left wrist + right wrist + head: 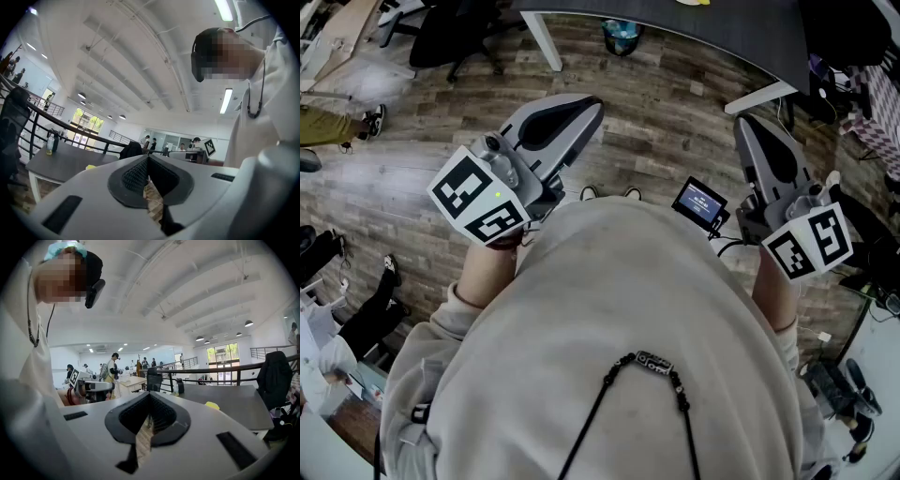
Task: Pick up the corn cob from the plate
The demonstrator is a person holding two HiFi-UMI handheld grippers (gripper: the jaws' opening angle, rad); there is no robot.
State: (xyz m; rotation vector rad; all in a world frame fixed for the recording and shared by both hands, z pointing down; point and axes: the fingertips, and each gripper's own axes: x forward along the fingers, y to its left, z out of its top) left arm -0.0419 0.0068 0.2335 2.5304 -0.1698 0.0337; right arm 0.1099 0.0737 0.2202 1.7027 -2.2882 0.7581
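A small yellow lump [212, 405], too distant to identify, lies on the dark table [234, 414], near its edge.

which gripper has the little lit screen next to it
The right gripper, at the head view's right: the small blue-lit screen sits just beside it. The left gripper has none.

Right tongs [149, 397] closed together; grey table [234, 401], yellow object [212, 405] on it, beyond.

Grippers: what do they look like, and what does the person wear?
The left gripper and right gripper are light grey shells with black ribbed pads. Each carries a white cube with black square markers. The person wears a beige sweatshirt.
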